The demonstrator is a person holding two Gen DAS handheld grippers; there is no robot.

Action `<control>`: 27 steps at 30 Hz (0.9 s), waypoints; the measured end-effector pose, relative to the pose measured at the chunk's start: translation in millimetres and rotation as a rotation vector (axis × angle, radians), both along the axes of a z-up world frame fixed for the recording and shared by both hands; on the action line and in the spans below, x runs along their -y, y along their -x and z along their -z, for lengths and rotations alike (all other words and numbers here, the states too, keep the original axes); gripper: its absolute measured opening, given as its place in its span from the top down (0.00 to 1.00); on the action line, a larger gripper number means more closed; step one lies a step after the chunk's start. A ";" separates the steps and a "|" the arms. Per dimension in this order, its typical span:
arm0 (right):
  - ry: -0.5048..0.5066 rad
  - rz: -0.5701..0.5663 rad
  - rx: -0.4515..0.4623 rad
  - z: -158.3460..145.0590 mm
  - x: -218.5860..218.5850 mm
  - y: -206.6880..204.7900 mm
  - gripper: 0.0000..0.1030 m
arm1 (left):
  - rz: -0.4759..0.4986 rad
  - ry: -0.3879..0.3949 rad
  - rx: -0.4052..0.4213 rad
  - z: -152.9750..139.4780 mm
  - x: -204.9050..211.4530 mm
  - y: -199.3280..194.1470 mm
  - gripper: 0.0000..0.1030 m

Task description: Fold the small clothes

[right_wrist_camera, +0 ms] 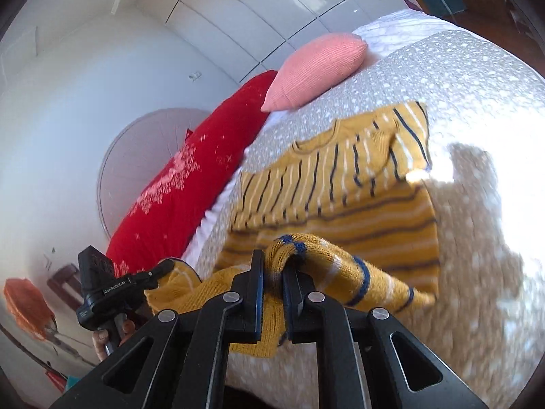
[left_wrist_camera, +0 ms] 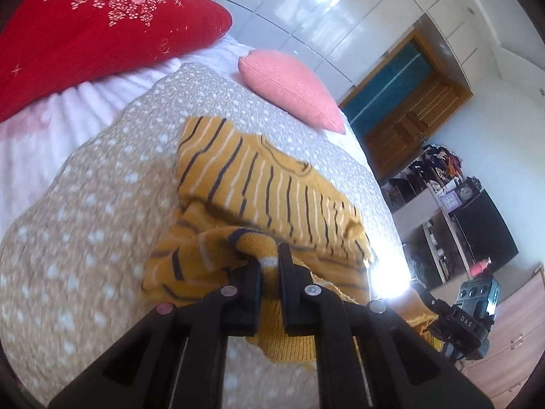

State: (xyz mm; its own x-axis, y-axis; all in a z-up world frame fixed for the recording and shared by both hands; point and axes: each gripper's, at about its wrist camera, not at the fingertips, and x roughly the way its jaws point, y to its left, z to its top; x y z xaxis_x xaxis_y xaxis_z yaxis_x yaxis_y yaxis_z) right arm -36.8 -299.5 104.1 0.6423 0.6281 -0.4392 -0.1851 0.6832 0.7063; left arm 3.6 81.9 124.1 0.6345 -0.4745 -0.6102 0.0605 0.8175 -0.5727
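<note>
A small mustard-yellow knit sweater [left_wrist_camera: 265, 184] with dark and white stripes lies on the dotted beige bedspread [left_wrist_camera: 85, 221]; its sleeves are folded across the chest. My left gripper [left_wrist_camera: 269, 255] is shut on the sweater's bottom hem and holds it lifted off the bed. My right gripper [right_wrist_camera: 274, 262] is shut on the hem's other corner, also lifted. The sweater shows in the right wrist view [right_wrist_camera: 340, 177] on the same bedspread [right_wrist_camera: 477, 102]. Each gripper shows in the other's view: the right one [left_wrist_camera: 466, 320] and the left one [right_wrist_camera: 102, 289].
A red flowered pillow [left_wrist_camera: 85, 27] and a pink knit cushion [left_wrist_camera: 293, 88] lie at the bed's head, also seen in the right wrist view [right_wrist_camera: 190, 184] [right_wrist_camera: 316, 68]. White wardrobe doors [left_wrist_camera: 323, 10] stand behind. A wooden door [left_wrist_camera: 405, 116], cluttered shelves [left_wrist_camera: 439, 184] and drawers [left_wrist_camera: 511, 341] stand right.
</note>
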 end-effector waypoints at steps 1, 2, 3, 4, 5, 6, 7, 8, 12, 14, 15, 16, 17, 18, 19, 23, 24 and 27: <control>-0.006 0.009 -0.009 -0.1 1.2 -13.3 0.90 | -0.007 -0.002 -0.004 -1.4 1.5 -14.1 0.92; -0.009 0.018 -0.020 0.7 2.7 -26.4 0.90 | -0.012 -0.009 -0.006 -3.1 4.2 -25.5 0.92; -0.014 0.025 -0.031 2.2 5.2 -37.6 0.90 | -0.017 -0.019 -0.008 -4.3 6.2 -35.7 0.92; -0.020 0.033 -0.046 5.2 6.9 -51.1 0.90 | -0.020 -0.032 -0.009 -5.2 7.8 -45.7 0.92; -0.024 0.042 -0.061 8.4 8.5 -63.8 0.90 | -0.024 -0.048 -0.012 -5.3 10.2 -56.7 0.92; -0.029 0.049 -0.074 9.3 11.5 -76.2 0.90 | -0.030 -0.065 -0.019 -4.5 12.6 -68.5 0.92; -0.035 0.058 -0.090 13.1 14.2 -89.1 0.90 | -0.034 -0.075 -0.026 -2.9 13.8 -77.0 0.92; -0.039 0.067 -0.106 17.6 17.6 -100.1 0.90 | -0.038 -0.082 -0.039 0.4 15.1 -89.7 0.92; -0.075 0.097 -0.181 40.7 27.3 -149.7 0.88 | -0.060 -0.083 -0.113 22.2 12.7 -139.5 0.92; -0.127 0.115 -0.219 56.1 35.2 -170.9 0.87 | -0.075 -0.070 -0.145 35.0 7.7 -159.5 0.90; -0.169 0.134 -0.243 65.0 40.0 -180.8 0.83 | -0.081 -0.051 -0.159 40.3 4.6 -167.1 0.89; -0.220 0.153 -0.259 73.0 45.1 -189.0 0.76 | -0.089 -0.019 -0.173 46.2 0.0 -176.3 0.88; -0.262 0.176 -0.263 79.5 50.1 -194.7 0.58 | -0.097 0.025 -0.188 52.1 -5.5 -185.5 0.84; -0.293 0.198 -0.261 83.4 54.6 -199.3 0.42 | -0.106 0.077 -0.202 58.0 -11.7 -193.5 0.78; -0.328 0.224 -0.254 86.5 60.0 -204.1 0.38 | -0.122 0.125 -0.208 62.7 -17.9 -199.7 0.71; -0.351 0.288 -0.250 87.4 73.4 -219.4 0.34 | -0.211 0.195 -0.192 63.8 -40.2 -209.9 0.46; -0.324 0.291 -0.247 83.6 74.1 -221.9 0.34 | -0.216 0.198 -0.192 61.7 -43.7 -210.9 0.46; -0.178 0.262 -0.164 55.0 67.4 -215.6 0.32 | -0.187 0.125 -0.162 45.5 -42.7 -206.6 0.44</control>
